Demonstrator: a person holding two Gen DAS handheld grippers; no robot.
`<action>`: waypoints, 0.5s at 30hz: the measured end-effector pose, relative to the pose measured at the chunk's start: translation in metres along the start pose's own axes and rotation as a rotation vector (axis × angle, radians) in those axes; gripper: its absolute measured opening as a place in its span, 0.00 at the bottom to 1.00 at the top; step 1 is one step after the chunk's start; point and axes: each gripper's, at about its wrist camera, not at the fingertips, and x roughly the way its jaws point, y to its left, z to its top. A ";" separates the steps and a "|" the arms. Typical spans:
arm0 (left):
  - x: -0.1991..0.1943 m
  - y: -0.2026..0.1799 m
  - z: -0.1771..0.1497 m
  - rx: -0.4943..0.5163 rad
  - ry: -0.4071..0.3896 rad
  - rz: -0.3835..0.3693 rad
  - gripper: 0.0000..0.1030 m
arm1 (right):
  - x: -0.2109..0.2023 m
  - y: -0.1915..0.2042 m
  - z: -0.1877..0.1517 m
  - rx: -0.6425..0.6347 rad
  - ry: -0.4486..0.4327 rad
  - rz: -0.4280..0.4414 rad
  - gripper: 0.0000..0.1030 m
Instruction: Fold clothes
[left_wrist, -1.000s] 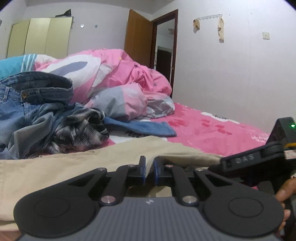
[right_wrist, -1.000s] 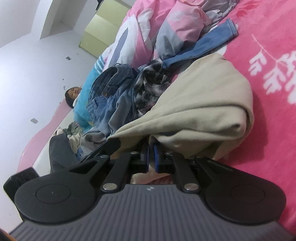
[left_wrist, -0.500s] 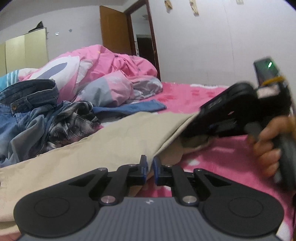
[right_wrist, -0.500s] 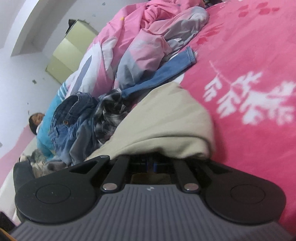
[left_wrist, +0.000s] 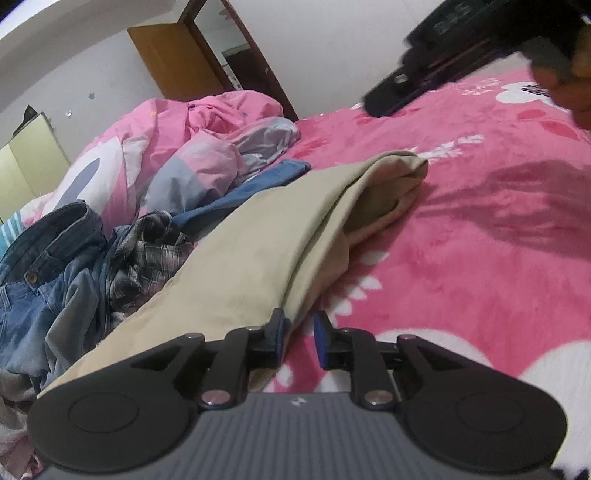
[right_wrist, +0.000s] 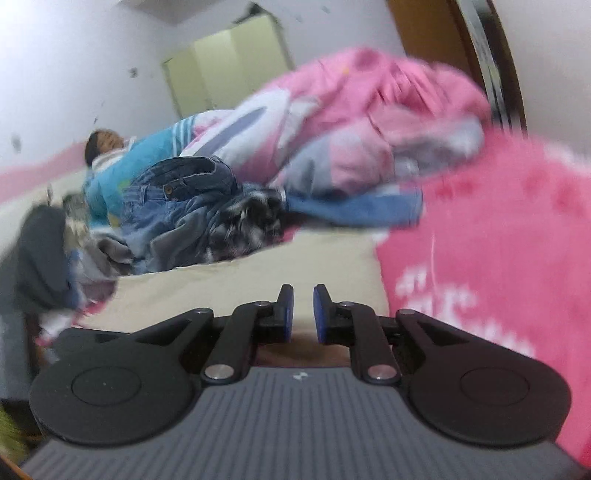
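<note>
A beige garment (left_wrist: 258, 251) lies folded over on the pink bedspread (left_wrist: 461, 258), its doubled end toward the far right. My left gripper (left_wrist: 298, 332) sits low at the garment's near edge. Its jaws are opening. The cloth's edge brushes the left finger (left_wrist: 275, 328), and the pads do not press on it. In the right wrist view, my right gripper (right_wrist: 303, 310) hovers over the beige garment (right_wrist: 240, 284). Its jaws are also opening, with nothing between them. From the left wrist view, the right gripper (left_wrist: 384, 103) shows blurred at the top right, held by a hand (left_wrist: 580, 96).
Left of the garment lies a heap of blue jeans (left_wrist: 33, 280), a plaid shirt (left_wrist: 147, 254) and a blue piece (left_wrist: 251, 188). A crumpled pink quilt (left_wrist: 177, 140) fills the back. A person (right_wrist: 107, 144) lies at the far side of the bed. A brown door (left_wrist: 177, 62) stands behind.
Both grippers have let go of the beige cloth and their jaws have parted. The right gripper has lifted away from the fold. The left one has sunk toward the bed, and both have rolled.
</note>
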 end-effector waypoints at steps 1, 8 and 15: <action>0.000 0.001 0.000 -0.007 0.006 -0.003 0.20 | 0.008 0.002 -0.001 -0.038 0.002 0.003 0.12; -0.015 0.017 -0.004 -0.109 -0.013 -0.079 0.26 | 0.055 -0.039 -0.029 -0.040 0.188 0.013 0.10; -0.041 0.048 0.006 -0.396 -0.130 -0.162 0.37 | 0.054 -0.032 -0.034 -0.073 0.165 0.004 0.10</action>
